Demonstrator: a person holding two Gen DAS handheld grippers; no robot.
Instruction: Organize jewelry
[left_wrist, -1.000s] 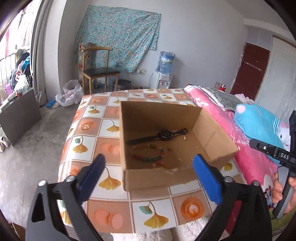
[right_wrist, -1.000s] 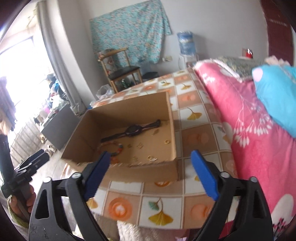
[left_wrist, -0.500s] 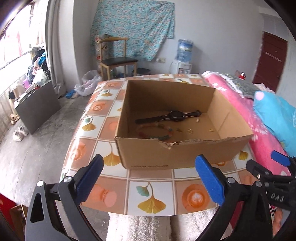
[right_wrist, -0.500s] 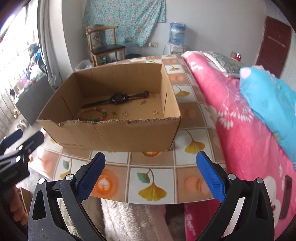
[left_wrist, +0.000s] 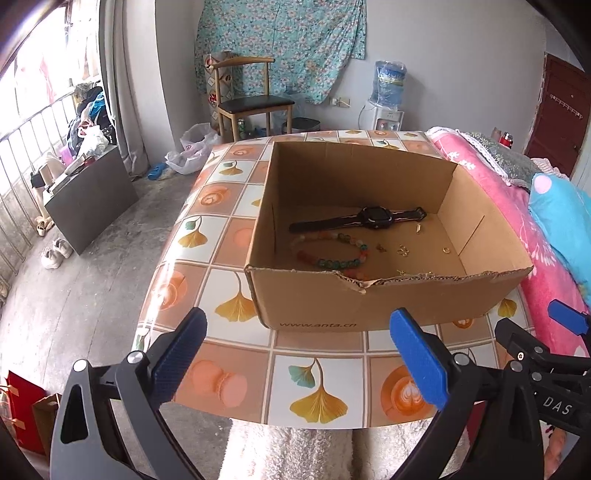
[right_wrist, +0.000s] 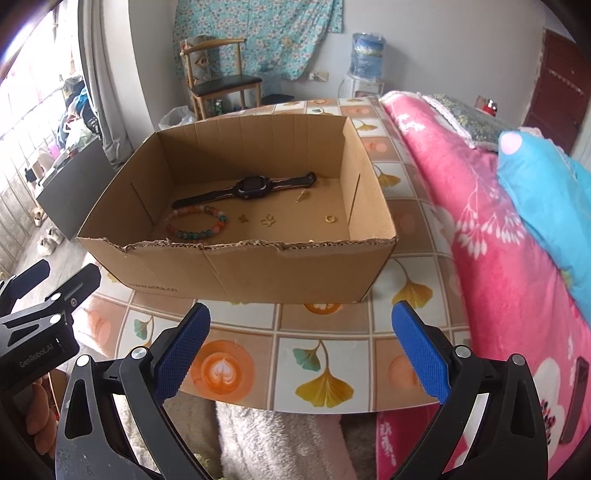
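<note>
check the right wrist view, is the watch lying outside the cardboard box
No, the watch lies on the floor inside the cardboard box, behind the bead bracelet.

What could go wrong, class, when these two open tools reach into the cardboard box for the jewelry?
1. The small gold ring and tiny gold charms lie flat on the floor of the brown cardboard box; the wide blue pads may fail to pinch them.
2. The black wristwatch lies close behind the multicoloured bead bracelet, so grabbing one could drag the other.
3. The torn near wall could snag a tool.
</note>
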